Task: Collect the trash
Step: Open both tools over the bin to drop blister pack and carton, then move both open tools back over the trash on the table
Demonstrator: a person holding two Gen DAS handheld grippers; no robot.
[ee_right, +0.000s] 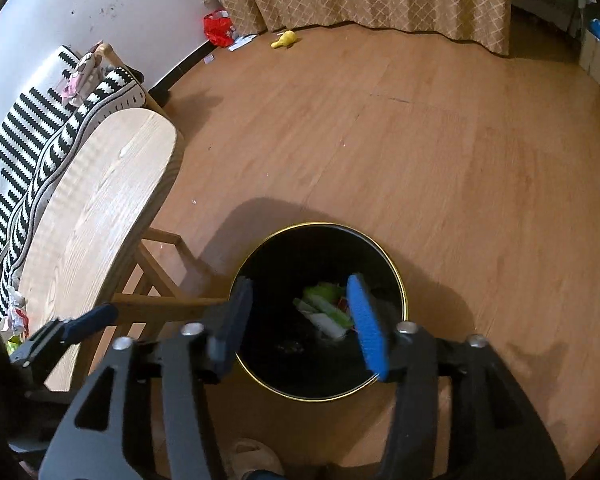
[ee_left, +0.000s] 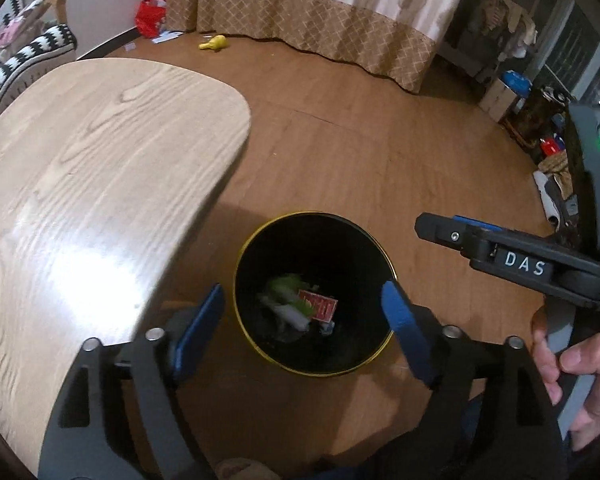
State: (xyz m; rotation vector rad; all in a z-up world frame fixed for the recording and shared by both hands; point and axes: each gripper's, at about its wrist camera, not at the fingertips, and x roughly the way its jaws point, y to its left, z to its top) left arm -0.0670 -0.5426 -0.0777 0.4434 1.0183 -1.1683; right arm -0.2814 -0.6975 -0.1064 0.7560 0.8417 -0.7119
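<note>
A black round bin [ee_left: 260, 240] with a yellow rim stands on the wooden floor beside the table. Inside it lie a red packet [ee_left: 319, 304], green wrappers [ee_left: 284, 285] and white paper. My left gripper [ee_left: 304, 320] hangs above the bin, open, with nothing between its blue pads. In the right wrist view the same bin [ee_right: 392, 280] lies below my right gripper [ee_right: 300, 320], which is also open and empty; green and white trash [ee_right: 325, 309] shows between its fingers at the bottom of the bin. The right gripper [ee_left: 432, 229] also shows at the right of the left wrist view, held by a hand [ee_left: 572, 364].
A light wooden table [ee_left: 100, 184] stands left of the bin, with scraps at its near end [ee_right: 16, 320]. A striped sofa [ee_right: 32, 128] is behind it. A red bag [ee_left: 151, 16] and a yellow toy [ee_left: 214, 43] lie by the curtain [ee_left: 300, 28]. Boxes and clutter [ee_left: 540, 120] fill the right corner.
</note>
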